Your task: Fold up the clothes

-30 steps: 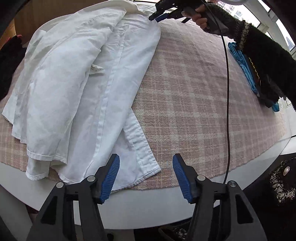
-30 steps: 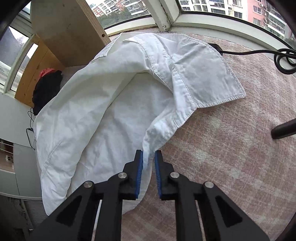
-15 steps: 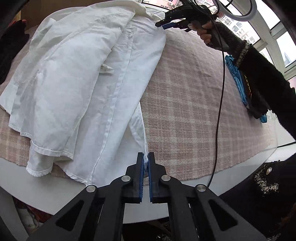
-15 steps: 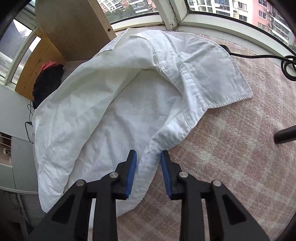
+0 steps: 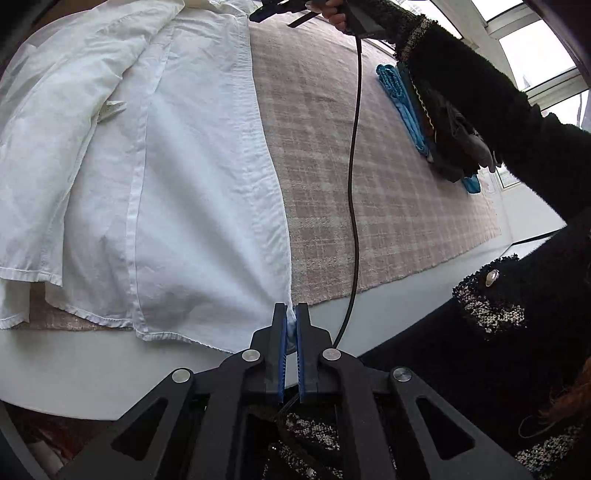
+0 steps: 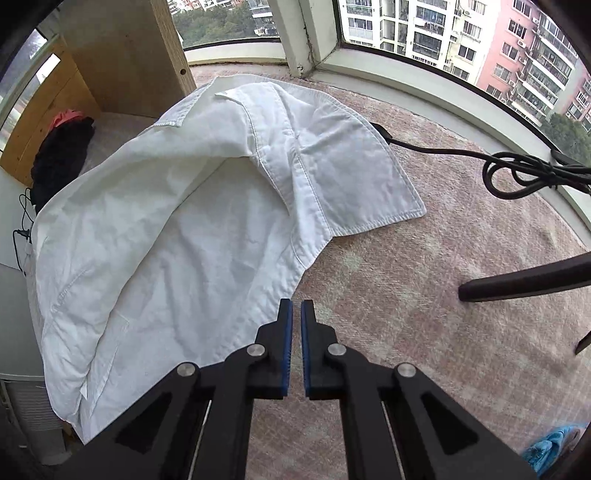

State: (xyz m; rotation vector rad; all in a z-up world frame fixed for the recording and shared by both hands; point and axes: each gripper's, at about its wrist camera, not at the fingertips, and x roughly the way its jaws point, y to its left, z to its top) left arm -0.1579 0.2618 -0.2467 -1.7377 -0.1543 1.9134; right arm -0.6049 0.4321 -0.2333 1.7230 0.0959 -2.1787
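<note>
A white shirt (image 5: 166, 177) lies spread on a pink plaid cloth (image 5: 369, 166) that covers the table. My left gripper (image 5: 290, 325) is shut on the shirt's bottom hem corner, just off the table's near edge. From there the front edge runs straight up to my right gripper (image 5: 266, 13), held by a hand in a black sleeve at the far end. In the right wrist view the collar and front placket (image 6: 295, 177) lie open, and the shirt's front edge runs into the tips of my right gripper (image 6: 295, 310), whose jaws are shut on it.
A stack of folded dark and blue clothes (image 5: 436, 122) sits at the right of the cloth. A black cable (image 5: 352, 184) hangs across it, and a coil (image 6: 524, 173) lies by the window sill. A wooden shelf (image 6: 122, 55), a dark garment (image 6: 59, 147) and a black bar (image 6: 524, 280) are nearby.
My left gripper went from wide open to shut on the hem corner and drew it toward the table edge. My right jaws widened briefly, then shut on the front edge, which now runs straight.
</note>
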